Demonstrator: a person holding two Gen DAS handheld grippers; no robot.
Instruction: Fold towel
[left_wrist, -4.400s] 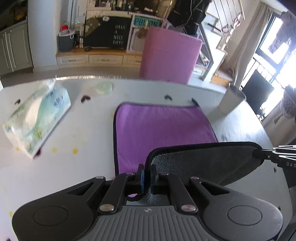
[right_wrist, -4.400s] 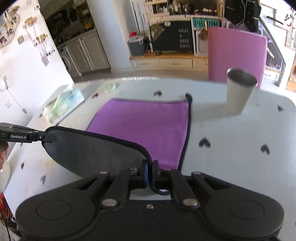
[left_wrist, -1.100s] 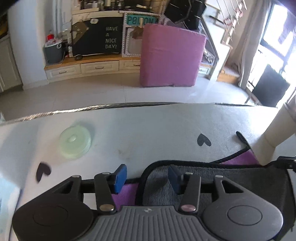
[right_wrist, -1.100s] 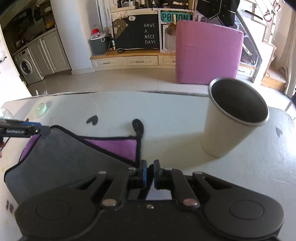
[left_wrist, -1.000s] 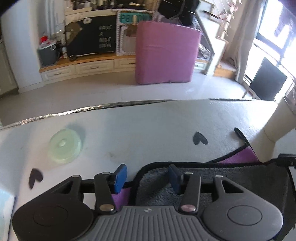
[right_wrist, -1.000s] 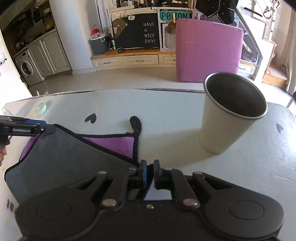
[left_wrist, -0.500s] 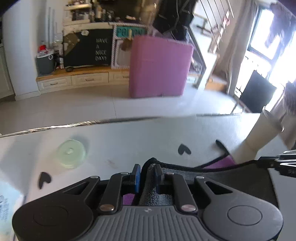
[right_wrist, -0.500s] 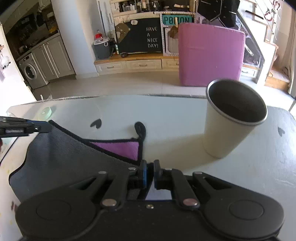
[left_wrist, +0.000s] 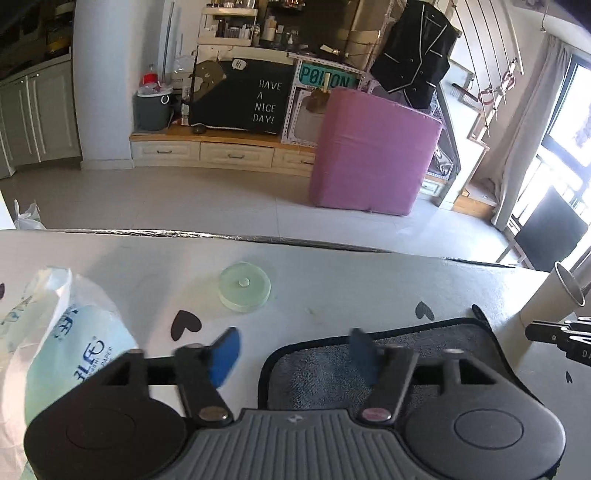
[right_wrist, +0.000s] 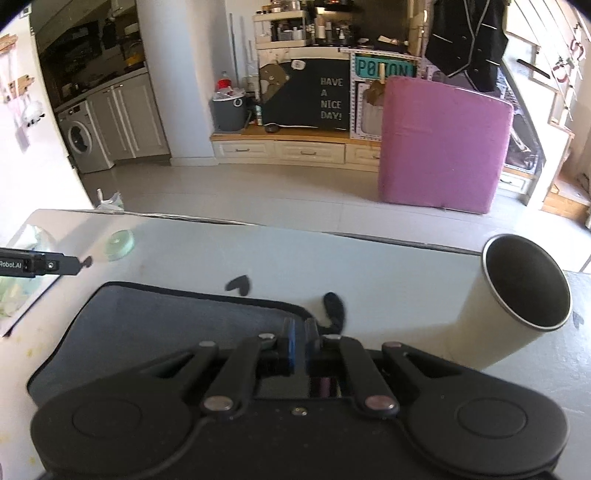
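Item: towel (right_wrist: 177, 317), folded grey side up, flat on the white table (right_wrist: 369, 266) just ahead of me. My left gripper (left_wrist: 295, 350) stands wide open over its left corner, holding nothing. My right gripper (right_wrist: 299, 341) is nearly closed at the towel's right corner; I cannot tell whether cloth is pinched.

Surroundings: white cup (right_wrist: 517, 302) right of the towel, near its hanging loop (right_wrist: 334, 306); green disc (left_wrist: 243, 286) beyond; tissue pack (left_wrist: 55, 354) at left (partly cropped).

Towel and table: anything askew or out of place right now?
Nothing is spilled or damaged. The towel lies folded, grey side up, its far edge roughly even. The left gripper has its jaws apart, off the cloth; the right gripper pinches the towel's corner. The cup stands upright close beside it.
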